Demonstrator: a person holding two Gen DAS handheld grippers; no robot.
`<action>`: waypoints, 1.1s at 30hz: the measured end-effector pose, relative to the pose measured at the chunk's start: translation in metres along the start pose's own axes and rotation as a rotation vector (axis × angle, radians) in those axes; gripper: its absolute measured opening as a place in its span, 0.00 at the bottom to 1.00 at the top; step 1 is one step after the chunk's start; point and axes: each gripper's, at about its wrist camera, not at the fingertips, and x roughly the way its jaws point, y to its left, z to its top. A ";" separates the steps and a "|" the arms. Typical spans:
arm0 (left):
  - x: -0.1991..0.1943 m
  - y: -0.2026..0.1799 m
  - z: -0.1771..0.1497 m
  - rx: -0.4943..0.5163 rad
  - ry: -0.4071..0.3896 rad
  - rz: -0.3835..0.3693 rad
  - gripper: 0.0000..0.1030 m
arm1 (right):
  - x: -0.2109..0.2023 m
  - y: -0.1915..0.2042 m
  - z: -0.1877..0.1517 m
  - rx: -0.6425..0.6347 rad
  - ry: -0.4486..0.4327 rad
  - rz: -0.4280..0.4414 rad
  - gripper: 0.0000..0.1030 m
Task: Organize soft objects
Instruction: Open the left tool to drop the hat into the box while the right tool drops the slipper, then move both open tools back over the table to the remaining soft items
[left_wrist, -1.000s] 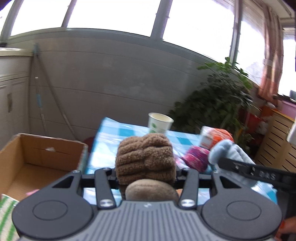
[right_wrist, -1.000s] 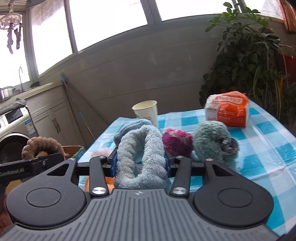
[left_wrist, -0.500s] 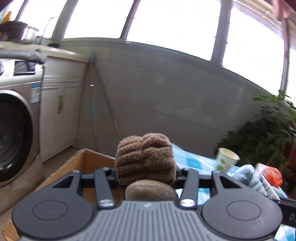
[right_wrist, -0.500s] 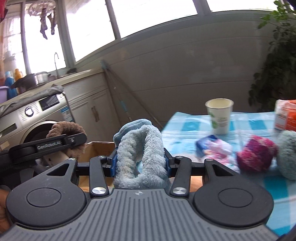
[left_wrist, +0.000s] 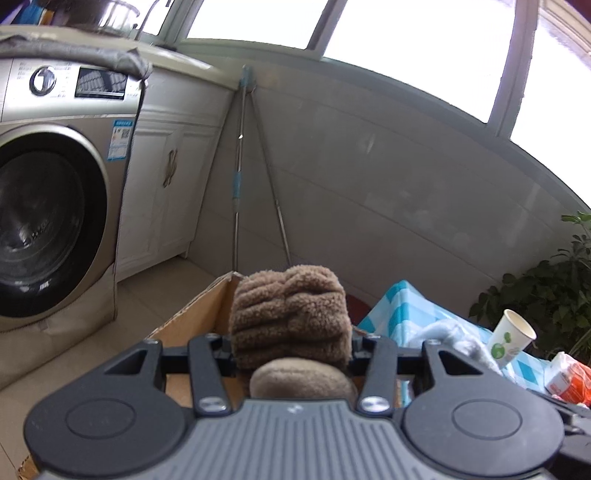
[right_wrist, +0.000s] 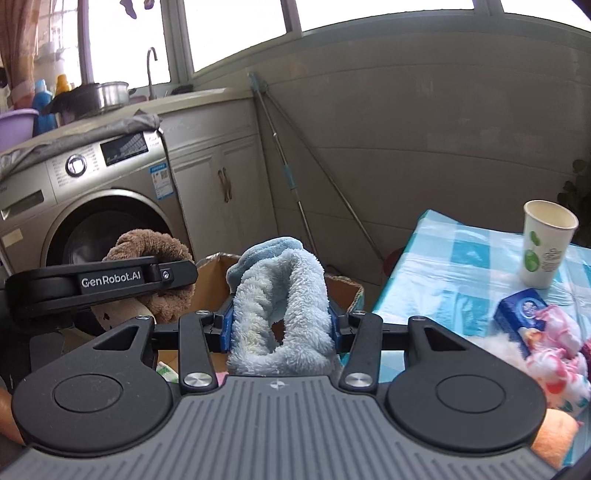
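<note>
- Grippers have both swung away from the checked table (right_wrist: 461, 258) toward the cardboard box (right_wrist: 212, 271), now at 12 o'clock ahead of them.
- Left gripper (left_wrist: 291, 332) stays clenched on the brown plush (left_wrist: 290, 314), above the box's near wall.
- Right gripper (right_wrist: 279, 325) stays clamped on the blue plush (right_wrist: 280, 302), at 3 o'clock of its partner.
- By my reckoning, 2 drops into the box come next.

Brown fuzzy plush (left_wrist: 290, 317): ribbed, bunched, squeezed btwn jaws of left gripper (left_wrist: 291, 350), held above near end of open cardboard box (left_wrist: 192, 317); smoother tan part pokes out below.

Light-blue fleecy item (right_wrist: 280, 310): folded into a loop, clamped in right gripper (right_wrist: 280, 325), also over the box, just right of brown one.
</note>
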 end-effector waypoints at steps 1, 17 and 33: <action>0.003 0.001 0.001 -0.004 0.006 0.002 0.45 | 0.006 0.001 -0.001 -0.006 0.007 0.002 0.56; 0.006 -0.003 0.001 0.040 -0.005 0.043 0.99 | -0.009 0.008 -0.007 -0.044 -0.027 -0.048 1.00; -0.016 -0.029 -0.010 0.119 -0.041 -0.070 0.99 | -0.084 -0.023 -0.021 0.032 -0.213 -0.175 1.00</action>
